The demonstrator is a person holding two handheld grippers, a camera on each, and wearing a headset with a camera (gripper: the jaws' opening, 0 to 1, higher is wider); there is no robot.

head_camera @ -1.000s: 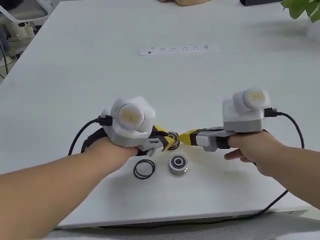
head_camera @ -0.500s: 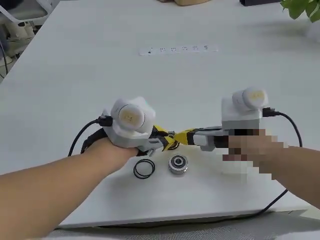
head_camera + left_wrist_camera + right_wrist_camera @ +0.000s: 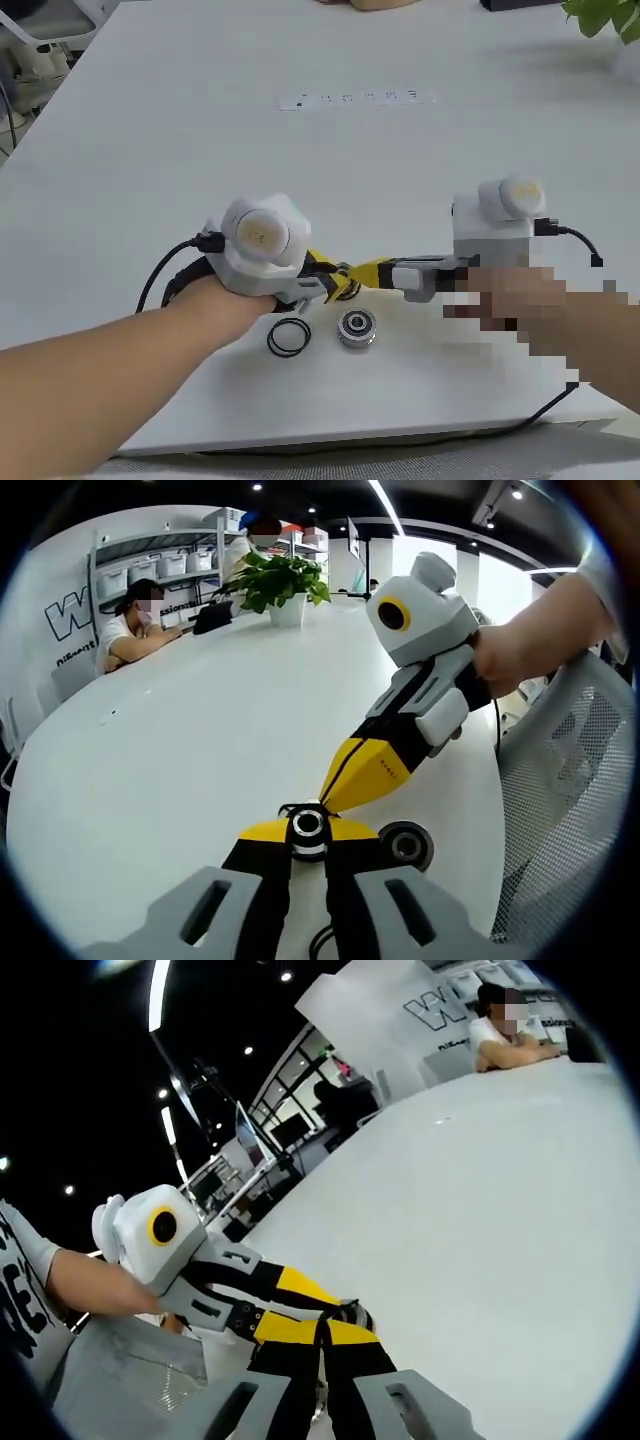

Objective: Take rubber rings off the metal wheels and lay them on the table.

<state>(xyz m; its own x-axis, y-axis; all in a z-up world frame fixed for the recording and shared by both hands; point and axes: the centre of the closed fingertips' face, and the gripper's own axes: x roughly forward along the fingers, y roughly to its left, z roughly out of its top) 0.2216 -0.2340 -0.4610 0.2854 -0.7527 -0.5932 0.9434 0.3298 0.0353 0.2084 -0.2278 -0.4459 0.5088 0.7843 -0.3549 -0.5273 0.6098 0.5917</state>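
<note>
Your left tool [image 3: 335, 285] is clamped on a small metal wheel [image 3: 307, 824], near the front edge of the white counter [image 3: 200, 130]. Your right tool [image 3: 333, 798] meets it nose to nose. Its jaws are pressed together with their tips at the wheel's rim, but whether they pinch a ring is too small to tell. Two loose black rubber rings [image 3: 288, 338] lie overlapping on the counter, so part of the job looks done. A second wheel [image 3: 356, 327] rests just beside them, probably awaiting its turn.

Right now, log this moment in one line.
left gripper: shut on metal wheel | right gripper: shut, tips at that wheel | table: two rubber rings, second wheel
</note>
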